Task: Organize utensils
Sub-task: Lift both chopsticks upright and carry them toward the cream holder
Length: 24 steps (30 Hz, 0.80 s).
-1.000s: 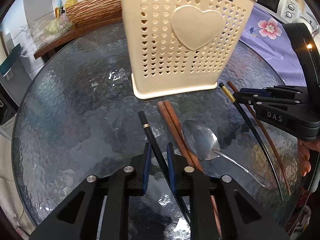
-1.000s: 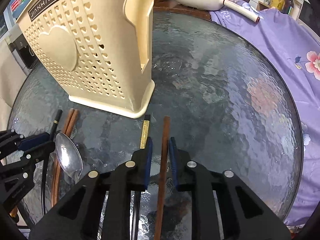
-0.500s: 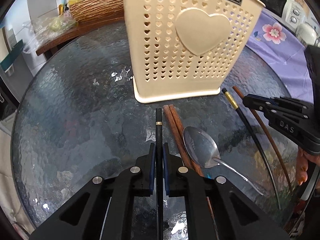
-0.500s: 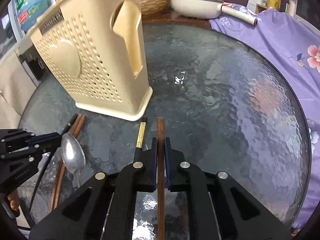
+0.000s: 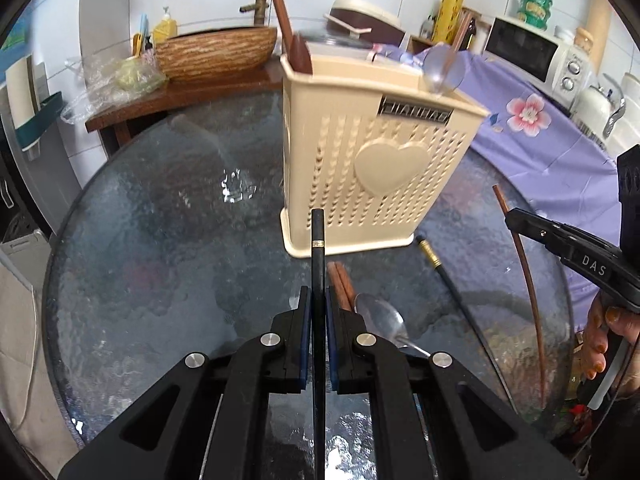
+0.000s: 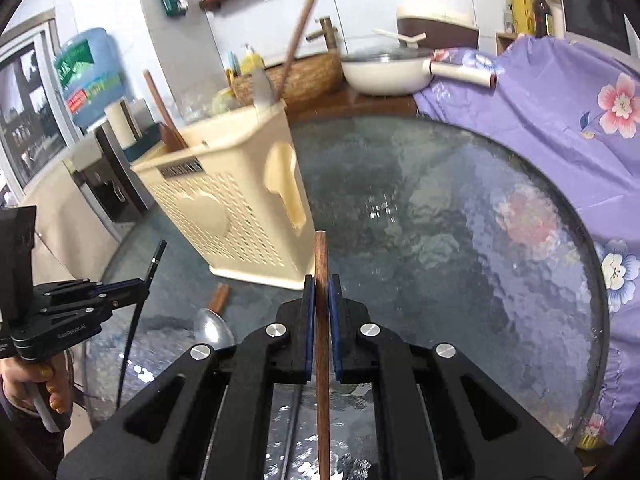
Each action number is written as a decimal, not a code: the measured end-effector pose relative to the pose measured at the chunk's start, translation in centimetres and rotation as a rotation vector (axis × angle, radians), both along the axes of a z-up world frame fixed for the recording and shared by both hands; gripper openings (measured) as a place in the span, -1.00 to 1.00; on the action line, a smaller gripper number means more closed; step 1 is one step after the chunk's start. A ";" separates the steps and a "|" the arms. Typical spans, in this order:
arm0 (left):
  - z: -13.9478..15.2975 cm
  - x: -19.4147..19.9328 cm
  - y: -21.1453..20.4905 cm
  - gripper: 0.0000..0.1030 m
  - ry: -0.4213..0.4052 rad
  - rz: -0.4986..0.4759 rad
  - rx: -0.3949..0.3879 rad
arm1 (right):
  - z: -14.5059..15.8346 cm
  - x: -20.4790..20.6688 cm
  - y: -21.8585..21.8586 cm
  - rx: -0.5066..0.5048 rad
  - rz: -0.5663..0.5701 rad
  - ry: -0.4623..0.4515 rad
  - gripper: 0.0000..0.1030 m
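My left gripper (image 5: 318, 312) is shut on a black chopstick (image 5: 317, 236) and holds it above the round glass table (image 5: 160, 240), its tip pointing at the cream perforated utensil holder (image 5: 384, 168). My right gripper (image 6: 321, 294) is shut on a brown wooden chopstick (image 6: 321, 256), also raised off the glass. Each gripper shows in the other's view: right gripper (image 5: 516, 220), left gripper (image 6: 142, 284). On the table lie a pair of brown chopsticks (image 5: 342, 284), a metal spoon (image 5: 380, 318) and a second black chopstick (image 5: 448, 280). The holder (image 6: 240, 208) has wooden utensils and a spoon standing in it.
A purple floral cloth (image 6: 560, 112) drapes along the table's right side. Behind the table a wooden counter carries a woven basket (image 5: 216, 52) and a white pan (image 6: 384, 72). A microwave (image 5: 532, 56) is far right, a water dispenser (image 6: 92, 80) far left.
Both grippers went from loosely around a chopstick to shut on it. Both then rose and tilted up, lifting the black and the brown chopstick off the glass.
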<state>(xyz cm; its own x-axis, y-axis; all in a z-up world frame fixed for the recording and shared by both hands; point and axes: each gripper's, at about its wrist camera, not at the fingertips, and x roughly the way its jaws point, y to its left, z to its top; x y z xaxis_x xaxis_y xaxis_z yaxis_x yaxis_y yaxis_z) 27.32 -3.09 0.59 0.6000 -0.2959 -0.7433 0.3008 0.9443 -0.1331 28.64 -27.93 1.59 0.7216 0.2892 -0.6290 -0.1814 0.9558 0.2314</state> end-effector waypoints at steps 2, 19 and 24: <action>0.5 -0.5 0.2 -0.87 -0.016 -0.004 -0.006 | 0.8 -0.5 0.1 0.000 0.004 -0.019 -0.86; 5.5 -3.8 1.8 -0.87 -0.140 -0.033 -0.066 | 7.0 -5.5 0.1 -0.029 0.029 -0.168 -0.86; 6.4 -4.8 2.0 -0.87 -0.170 -0.038 -0.076 | 8.3 -6.7 0.2 -0.039 0.039 -0.198 -0.86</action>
<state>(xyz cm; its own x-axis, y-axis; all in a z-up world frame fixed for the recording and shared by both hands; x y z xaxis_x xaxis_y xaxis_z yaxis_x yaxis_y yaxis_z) 22.56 -1.07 7.04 0.7023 -0.3722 -0.6068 0.3600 0.9211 -0.1483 21.99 -27.75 9.88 0.8211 0.2976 -0.4870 -0.2565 0.9547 0.1508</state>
